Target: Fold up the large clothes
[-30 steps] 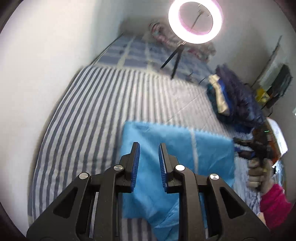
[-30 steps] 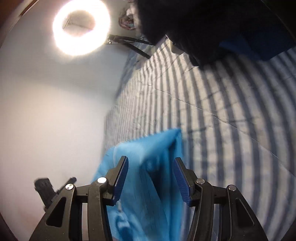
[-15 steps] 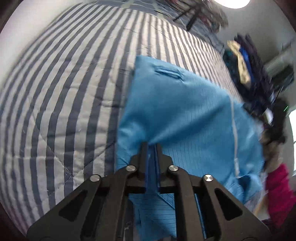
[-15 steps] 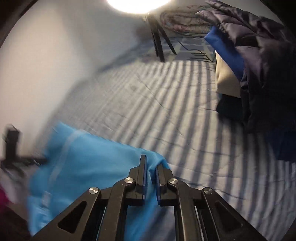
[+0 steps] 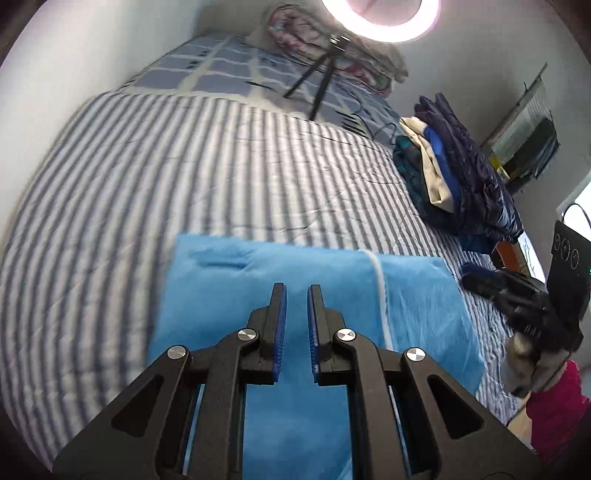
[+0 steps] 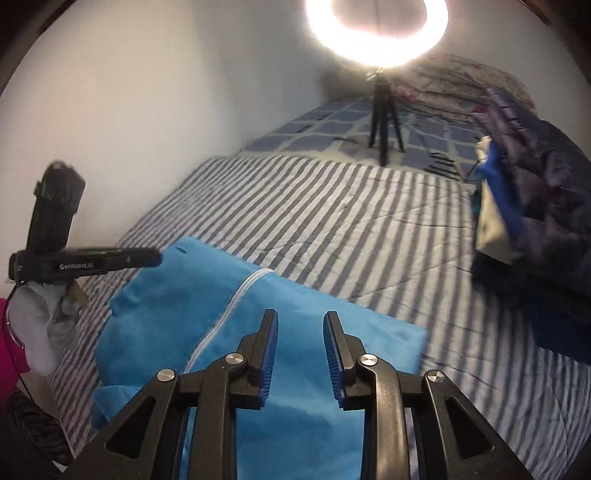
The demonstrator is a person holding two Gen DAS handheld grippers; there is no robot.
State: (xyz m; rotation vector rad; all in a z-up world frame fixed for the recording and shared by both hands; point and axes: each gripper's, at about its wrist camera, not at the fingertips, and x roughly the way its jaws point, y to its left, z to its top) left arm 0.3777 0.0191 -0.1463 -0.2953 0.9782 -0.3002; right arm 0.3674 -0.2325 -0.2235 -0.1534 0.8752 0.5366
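L gripper (image 5: 296, 291): jaws narrow gap, nothing between, over folded bright-blue fabric garment w/ white zipper (image 5: 229, 291). R gripper (image 6: 300, 320): wider gap, nothing held, over same garment. Garment flat on grey-white striped quilt (image 5: 155, 166); dark clothes pile (image 5: 458, 177) at 2 o'clock.

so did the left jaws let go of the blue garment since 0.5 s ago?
Yes. The left gripper was shut on the blue garment; now its jaws stand open above it, and the garment lies flat on the striped bedspread.

Home bedroom: striped quilt (image 5: 207, 177) on bed, pillows (image 6: 461, 74) at 12 o'clock, clothes pile (image 5: 458, 184) at 2 o'clock, ring light (image 6: 376, 33).
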